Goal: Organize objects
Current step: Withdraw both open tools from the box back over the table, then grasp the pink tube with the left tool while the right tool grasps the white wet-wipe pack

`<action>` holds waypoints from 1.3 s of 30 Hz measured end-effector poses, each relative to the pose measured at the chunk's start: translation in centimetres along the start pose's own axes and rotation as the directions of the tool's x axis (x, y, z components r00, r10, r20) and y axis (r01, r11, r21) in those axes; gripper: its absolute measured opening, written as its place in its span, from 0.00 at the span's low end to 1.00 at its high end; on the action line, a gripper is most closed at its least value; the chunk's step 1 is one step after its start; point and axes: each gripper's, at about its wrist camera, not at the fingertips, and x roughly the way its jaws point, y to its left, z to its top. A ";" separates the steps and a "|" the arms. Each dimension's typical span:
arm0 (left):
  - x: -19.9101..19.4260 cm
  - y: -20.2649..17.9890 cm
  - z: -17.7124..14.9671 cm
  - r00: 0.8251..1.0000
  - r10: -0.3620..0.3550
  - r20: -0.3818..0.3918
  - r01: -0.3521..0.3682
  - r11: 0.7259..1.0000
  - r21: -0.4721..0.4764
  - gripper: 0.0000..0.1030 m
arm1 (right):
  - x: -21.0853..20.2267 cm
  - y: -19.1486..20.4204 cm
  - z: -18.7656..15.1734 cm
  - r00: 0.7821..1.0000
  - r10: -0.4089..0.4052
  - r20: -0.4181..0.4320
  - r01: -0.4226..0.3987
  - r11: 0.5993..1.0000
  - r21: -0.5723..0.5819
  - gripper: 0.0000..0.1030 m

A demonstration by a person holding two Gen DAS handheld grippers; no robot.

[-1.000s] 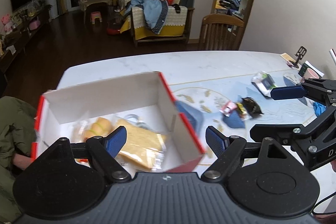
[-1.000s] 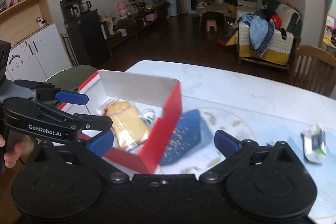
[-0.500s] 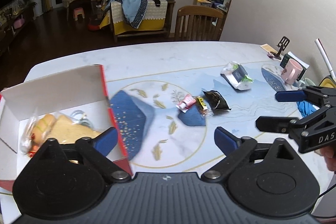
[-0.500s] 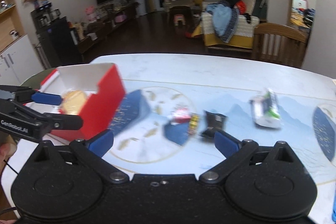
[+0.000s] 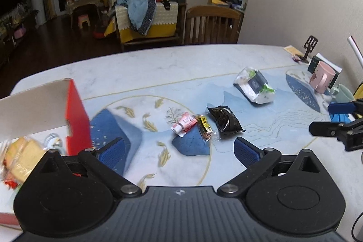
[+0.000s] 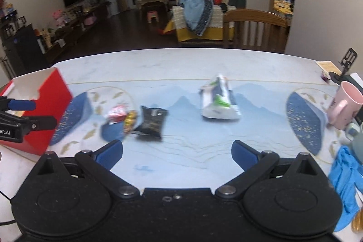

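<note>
A red box with white inside [image 5: 74, 110] [image 6: 48, 101] stands at the table's left and holds a bread packet [image 5: 20, 158]. On the mat lie a pink tube [image 5: 184, 124] [image 6: 116, 113], a yellow candy [image 5: 204, 126] [image 6: 129, 120], a black packet [image 5: 225, 120] [image 6: 152, 121] and a white-green tissue pack [image 5: 254, 85] [image 6: 219, 100]. My left gripper [image 5: 179, 149] is open and empty, above the mat in front of the small items. My right gripper [image 6: 175, 149] is open and empty, in front of the black packet and tissue pack.
A pink mug [image 5: 323, 79] [image 6: 346, 104], a grey-green cup [image 5: 343, 93], a phone stand [image 5: 308, 47] and a dark box stand at the table's right end. A blue glove [image 6: 347, 176] lies near the right edge. A wooden chair [image 5: 213, 24] stands behind the table.
Both grippers have swung right, away from the red box, which slid to the left edge of both views. The loose packets on the mat now sit in front of them.
</note>
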 end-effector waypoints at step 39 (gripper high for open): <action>17.6 0.2 2.7 0.981 0.055 -0.188 -0.017 0.980 0.198 0.99 | 15.7 -6.6 6.7 0.981 -0.131 -0.145 0.138 0.990 0.040 0.82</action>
